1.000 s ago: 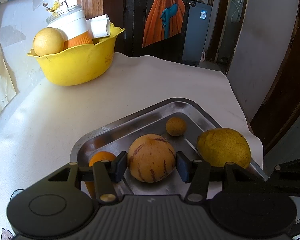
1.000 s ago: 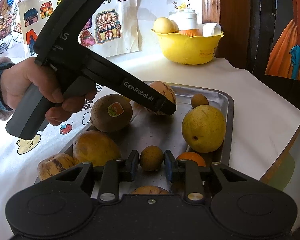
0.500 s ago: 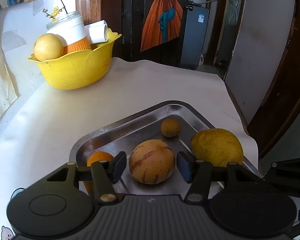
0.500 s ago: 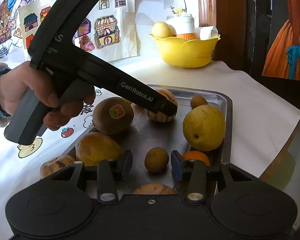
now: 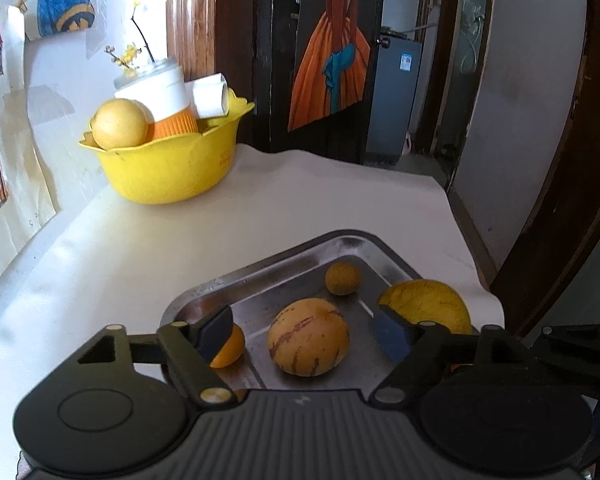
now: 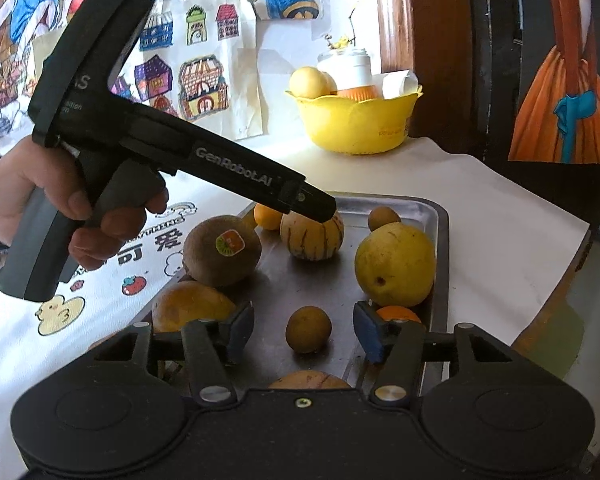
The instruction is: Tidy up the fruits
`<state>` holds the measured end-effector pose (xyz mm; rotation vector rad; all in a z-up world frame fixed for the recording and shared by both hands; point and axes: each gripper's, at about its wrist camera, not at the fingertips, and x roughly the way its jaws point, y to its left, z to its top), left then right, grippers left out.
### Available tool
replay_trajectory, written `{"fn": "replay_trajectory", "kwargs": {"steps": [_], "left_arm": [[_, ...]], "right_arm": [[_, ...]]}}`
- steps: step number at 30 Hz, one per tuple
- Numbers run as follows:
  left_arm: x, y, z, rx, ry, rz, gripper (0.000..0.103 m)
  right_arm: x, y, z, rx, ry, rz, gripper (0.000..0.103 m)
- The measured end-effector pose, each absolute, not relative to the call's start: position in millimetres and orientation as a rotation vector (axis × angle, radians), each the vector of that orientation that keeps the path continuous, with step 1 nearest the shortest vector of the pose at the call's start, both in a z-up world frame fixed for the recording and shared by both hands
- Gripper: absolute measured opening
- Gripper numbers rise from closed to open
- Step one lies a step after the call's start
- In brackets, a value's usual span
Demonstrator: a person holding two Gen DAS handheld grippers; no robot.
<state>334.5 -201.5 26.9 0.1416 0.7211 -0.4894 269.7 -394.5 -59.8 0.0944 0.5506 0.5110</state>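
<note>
A steel tray holds the fruit. In the left wrist view my left gripper has its jaws opening, wide on either side of a striped yellow melon that rests on the tray untouched. An orange peeks from behind the left finger. From the right wrist view, the left gripper hangs over that striped melon. My right gripper is opening too; a small brown fruit lies free between its pads.
Also on the tray are a brown kiwi, a big yellow fruit, another orange, a second small brown fruit and a mango-like fruit. A yellow bowl stands at the back by the wall. The table edge runs close on the right.
Both grippers have spread their jaws. The left let go of the striped melon and drew back and up a little; the right let go of the small brown fruit.
</note>
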Motion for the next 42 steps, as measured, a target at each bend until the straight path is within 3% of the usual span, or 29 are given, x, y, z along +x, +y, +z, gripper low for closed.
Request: {"fn": "replay_trajectory", "kwargs": {"steps": [4, 9, 14, 37, 42], "left_arm": [[327, -199, 31, 0.128, 0.699, -0.465, 0.09], [311, -191, 37, 0.086, 0.665, -0.43, 0.097], [293, -184, 45, 0.066, 0.602, -0.38, 0.102], [241, -135, 46, -0.08, 0.548, -0.236, 0.102], [231, -124, 46, -0.106, 0.548, -0.212, 0.102]], "right_arm": [[262, -399, -59, 0.128, 0.533, 0.502, 0.063], [251, -403, -57, 0.166, 0.5, 0.496, 0.076], [241, -404, -53, 0.169, 0.454, 0.473, 0.079], [195, -396, -42, 0.228, 0.338, 0.374, 0.102], [185, -395, -41, 0.24, 0.311, 0.338, 0.102]]}}
